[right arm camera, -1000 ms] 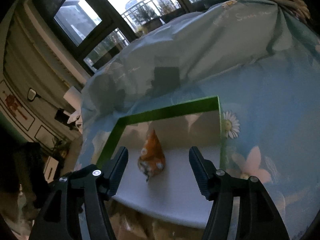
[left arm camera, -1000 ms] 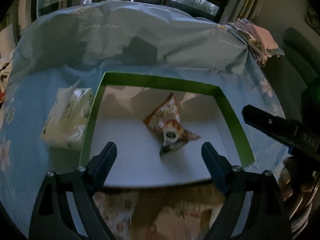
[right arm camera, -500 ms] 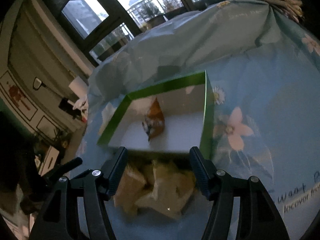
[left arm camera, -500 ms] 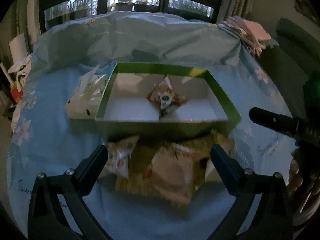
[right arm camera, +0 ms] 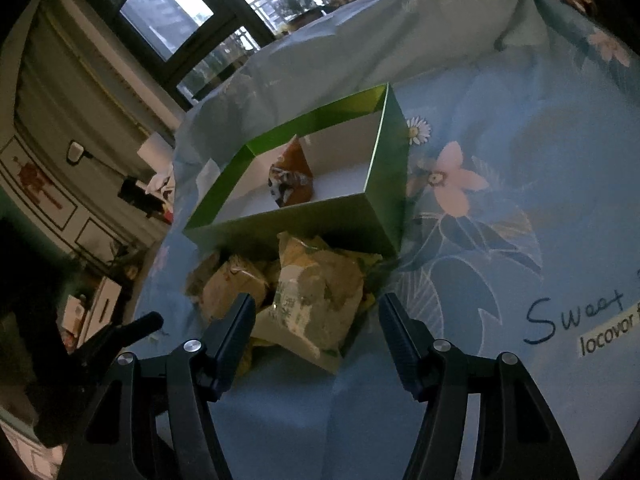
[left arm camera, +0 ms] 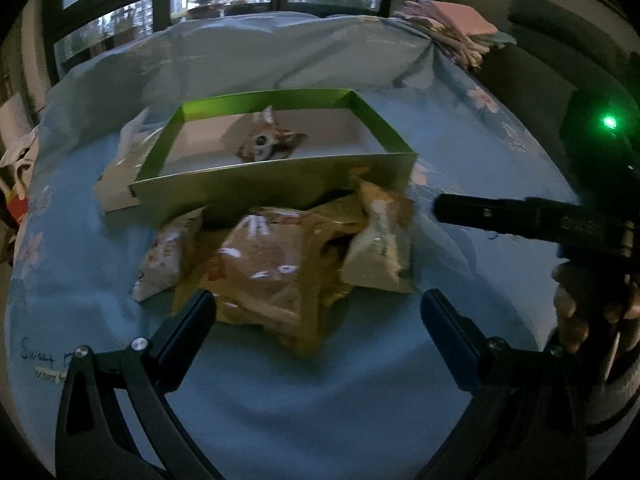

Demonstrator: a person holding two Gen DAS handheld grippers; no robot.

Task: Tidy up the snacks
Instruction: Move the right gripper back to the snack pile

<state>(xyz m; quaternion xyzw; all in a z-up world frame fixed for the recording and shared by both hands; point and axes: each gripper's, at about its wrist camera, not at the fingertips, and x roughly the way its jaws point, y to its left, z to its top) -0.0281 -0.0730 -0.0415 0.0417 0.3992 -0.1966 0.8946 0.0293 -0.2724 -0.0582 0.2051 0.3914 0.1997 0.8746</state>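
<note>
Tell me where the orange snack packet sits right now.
In both wrist views the orange snack packet lies alone inside the green box, toward its far wall, beyond the loose pile of snack packets on the blue cloth.

**Counting the things on the bed**

One green box (left arm camera: 272,184) is sitting past the tips of the left gripper (left arm camera: 318,322). One orange snack bag (left arm camera: 266,142) is lying inside it. A pile of snack bags (left arm camera: 280,256) is lying between the box and the grippers; about four or five are showing, but they overlap, so the count is not sure. One white pack (left arm camera: 120,172) is resting beside the box, off to the left. Two grippers are showing: the left one and the right gripper (right arm camera: 318,330). One blue flowered sheet (right arm camera: 500,240) is lying under everything.
</note>
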